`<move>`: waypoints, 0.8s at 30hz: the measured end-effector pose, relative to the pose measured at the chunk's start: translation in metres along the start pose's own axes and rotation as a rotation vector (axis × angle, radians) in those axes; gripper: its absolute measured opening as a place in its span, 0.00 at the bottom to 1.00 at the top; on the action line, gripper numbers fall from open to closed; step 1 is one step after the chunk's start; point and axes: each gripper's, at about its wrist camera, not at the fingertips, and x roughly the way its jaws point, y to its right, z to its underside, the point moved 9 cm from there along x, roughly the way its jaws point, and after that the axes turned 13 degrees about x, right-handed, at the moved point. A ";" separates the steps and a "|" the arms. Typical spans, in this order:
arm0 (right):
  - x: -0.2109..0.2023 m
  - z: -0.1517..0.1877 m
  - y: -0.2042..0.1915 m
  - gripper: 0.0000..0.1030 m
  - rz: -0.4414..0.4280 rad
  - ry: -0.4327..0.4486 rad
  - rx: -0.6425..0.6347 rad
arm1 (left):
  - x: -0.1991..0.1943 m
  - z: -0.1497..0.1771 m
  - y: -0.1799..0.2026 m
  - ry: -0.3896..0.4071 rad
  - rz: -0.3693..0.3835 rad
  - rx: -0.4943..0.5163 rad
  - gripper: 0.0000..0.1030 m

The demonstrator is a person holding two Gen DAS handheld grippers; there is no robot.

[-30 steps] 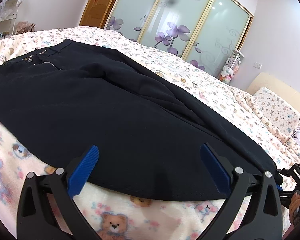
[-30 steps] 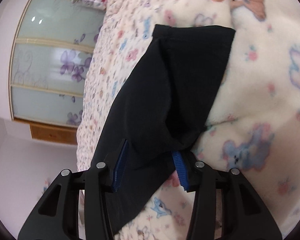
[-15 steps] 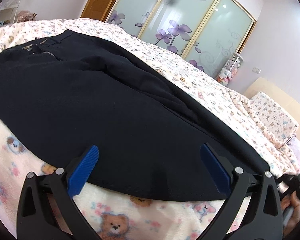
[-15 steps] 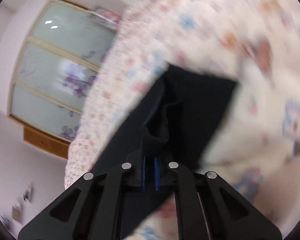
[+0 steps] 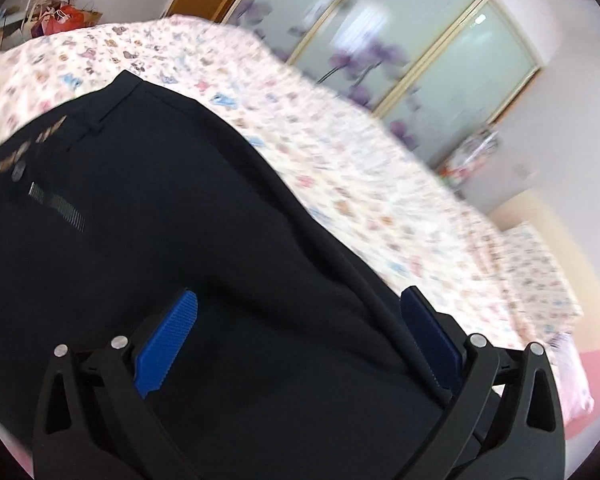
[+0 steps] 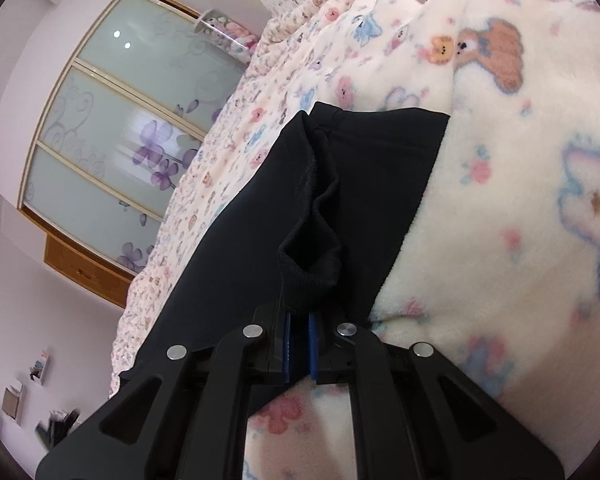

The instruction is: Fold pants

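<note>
Black pants [image 5: 148, 216] lie spread on a bear-print blanket [image 5: 340, 168], waistband and zipper at the upper left of the left wrist view. My left gripper [image 5: 300, 312] hangs open over the thigh area, blue pads wide apart, no cloth between them. In the right wrist view the leg end of the pants [image 6: 372, 184] lies on the blanket [image 6: 520, 200]. My right gripper [image 6: 298, 326] is shut on a bunched fold of the hem [image 6: 310, 264], which stands up from between the blue pads.
Sliding wardrobe doors with purple flowers [image 5: 400, 52] stand behind the bed. A pillow [image 5: 540, 272] lies at the right, bags [image 5: 60, 16] sit in the far left corner. Shelves with small items [image 6: 20, 400] show at the lower left of the right wrist view.
My left gripper has swung from the pants' near edge up over the thigh, toward the waistband. My right gripper has closed on the hem and pinched up a fold.
</note>
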 end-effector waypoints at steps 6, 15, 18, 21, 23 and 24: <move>-0.003 -0.002 0.005 0.06 -0.047 0.008 -0.014 | 0.092 -0.054 -0.025 -0.149 -0.079 -0.071 0.98; -0.005 -0.002 0.006 0.07 -0.118 -0.005 -0.020 | 0.166 -0.075 -0.067 -0.204 -0.343 -0.104 0.44; -0.005 -0.003 0.006 0.07 -0.124 -0.007 -0.020 | 0.152 -0.076 -0.063 -0.119 -0.194 -0.178 0.04; -0.005 -0.002 0.005 0.07 -0.122 -0.006 -0.019 | 0.120 -0.070 -0.066 -0.059 -0.177 -0.200 0.04; -0.006 -0.003 0.006 0.07 -0.122 -0.006 -0.016 | 0.093 -0.067 -0.065 -0.029 -0.172 -0.180 0.04; -0.006 -0.003 0.005 0.07 -0.123 -0.006 -0.013 | 0.071 -0.064 -0.064 -0.006 -0.162 -0.165 0.04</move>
